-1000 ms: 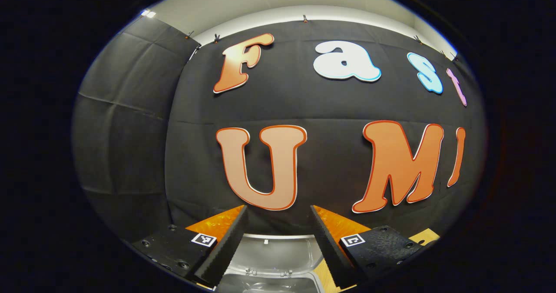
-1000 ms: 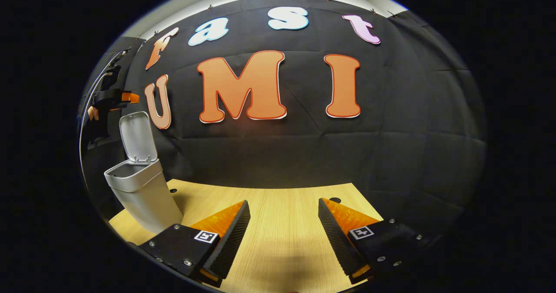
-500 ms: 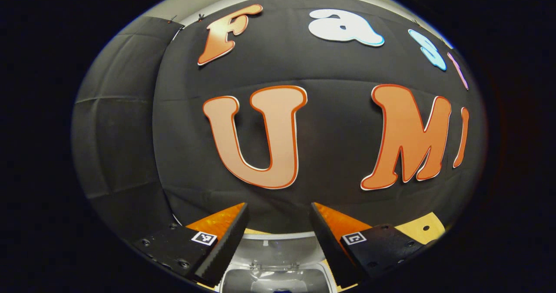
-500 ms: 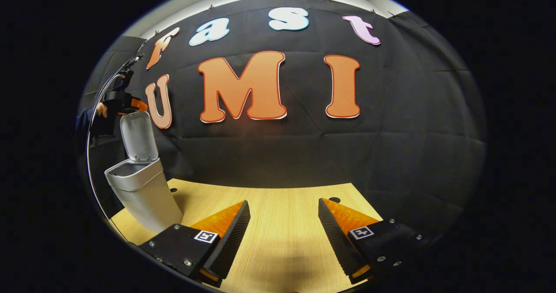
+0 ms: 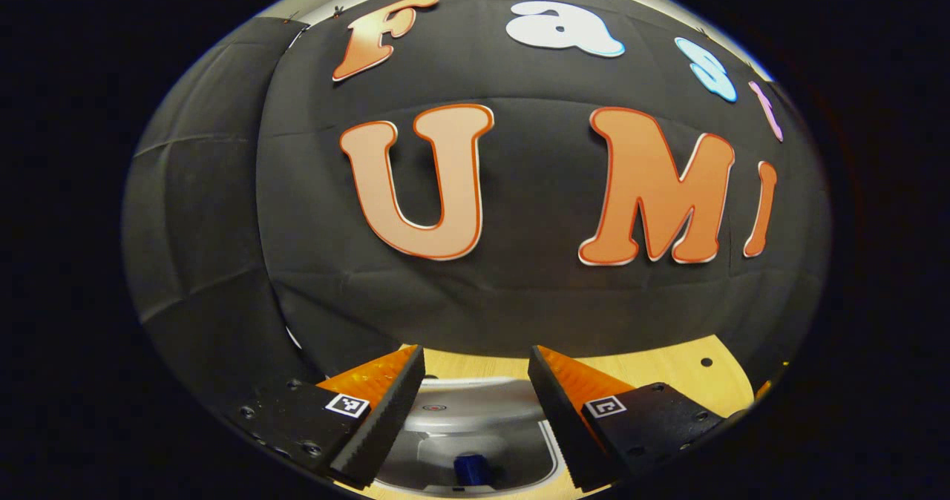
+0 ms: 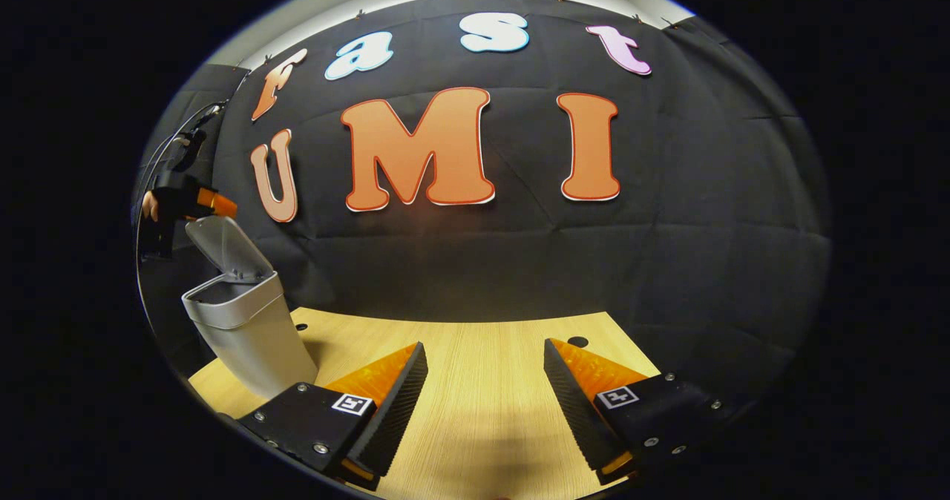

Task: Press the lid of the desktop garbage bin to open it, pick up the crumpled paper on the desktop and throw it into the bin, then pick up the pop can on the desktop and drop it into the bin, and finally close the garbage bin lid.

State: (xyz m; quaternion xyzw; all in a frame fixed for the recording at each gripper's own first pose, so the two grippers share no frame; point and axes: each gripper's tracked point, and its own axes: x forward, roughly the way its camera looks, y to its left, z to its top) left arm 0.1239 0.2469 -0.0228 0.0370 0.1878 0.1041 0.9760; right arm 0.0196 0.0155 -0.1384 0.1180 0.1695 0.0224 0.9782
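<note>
In the right gripper view the grey desktop bin point(image 6: 245, 329) stands at the table's left end. Its lid point(image 6: 226, 248) leans forward, half lowered over the mouth. My left gripper point(image 6: 211, 203), held by a hand, sits at the lid's top edge. In the left gripper view my left gripper point(image 5: 475, 355) is open just above the bin; the lid point(image 5: 464, 405) and the bin's inside lie between its fingers. A blue pop can point(image 5: 472, 469) lies inside the bin. My right gripper point(image 6: 484, 346) hangs open over the bare wooden table point(image 6: 475, 418), with nothing between its fingers.
The table point(image 5: 668, 374) ends close to the black cloth wall behind the bin. Small round holes point(image 6: 577, 341) mark the tabletop near its far edge. A cable point(image 6: 159, 159) runs up from the left gripper.
The bin lid has tipped from upright to half lowered. My left gripper has come down and forward with the lid's top edge. The right gripper has stayed put.
</note>
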